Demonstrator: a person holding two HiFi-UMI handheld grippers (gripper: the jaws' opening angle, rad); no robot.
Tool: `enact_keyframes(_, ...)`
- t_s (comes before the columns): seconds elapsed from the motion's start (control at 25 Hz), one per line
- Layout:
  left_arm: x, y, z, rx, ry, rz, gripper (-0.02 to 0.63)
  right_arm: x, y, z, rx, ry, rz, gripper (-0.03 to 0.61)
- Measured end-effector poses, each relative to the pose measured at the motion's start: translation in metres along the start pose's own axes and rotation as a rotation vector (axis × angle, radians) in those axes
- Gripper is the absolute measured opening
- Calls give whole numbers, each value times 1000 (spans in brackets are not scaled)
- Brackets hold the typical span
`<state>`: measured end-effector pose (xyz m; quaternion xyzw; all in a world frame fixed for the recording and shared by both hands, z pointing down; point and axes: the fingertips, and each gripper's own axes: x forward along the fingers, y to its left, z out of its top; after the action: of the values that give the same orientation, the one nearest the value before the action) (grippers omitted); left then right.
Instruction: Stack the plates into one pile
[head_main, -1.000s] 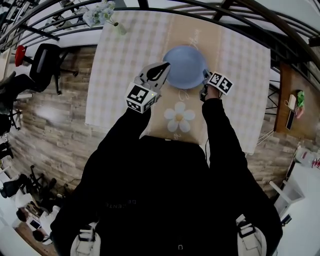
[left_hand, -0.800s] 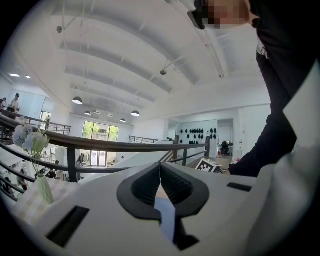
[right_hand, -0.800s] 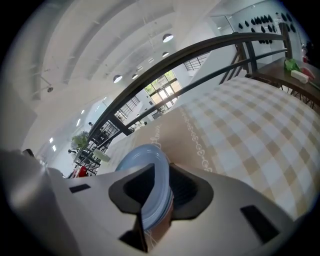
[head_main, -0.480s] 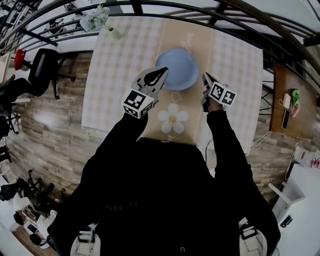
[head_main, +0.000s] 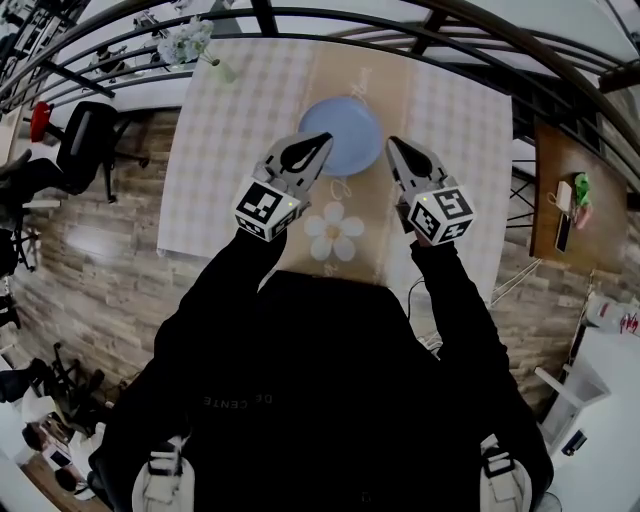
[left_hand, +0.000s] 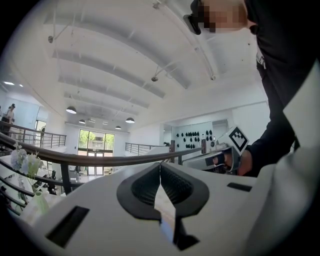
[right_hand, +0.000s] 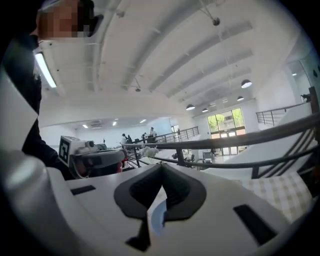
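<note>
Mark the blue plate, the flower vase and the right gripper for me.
blue plate (head_main: 345, 128), head view, bare middle of its face.
flower vase (head_main: 187, 40), head view, on the white blooms.
right gripper (head_main: 392, 143), head view, tip of its shut fingers.

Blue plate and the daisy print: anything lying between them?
No. In the head view only tan runner, with a faint printed mark, separates the blue plate from the daisy print.

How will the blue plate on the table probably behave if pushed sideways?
The blue plate looks rigid and smooth, so it probably keeps its shape but may be slippery. It lies flat on the tablecloth, so a push would likely slide it, not tip it.
</note>
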<state>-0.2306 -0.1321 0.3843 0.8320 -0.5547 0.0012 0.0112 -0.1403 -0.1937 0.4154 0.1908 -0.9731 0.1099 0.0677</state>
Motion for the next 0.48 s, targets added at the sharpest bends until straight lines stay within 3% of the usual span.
enact_keyframes(0.28,-15,-33,30,-25,-18,-45,20,-39,45,38,-114,-79,74,5)
enact_keyframes(0.48,-33,-53,43,-8,-9,-64,20,-56,71,43,-128,-105,92,5)
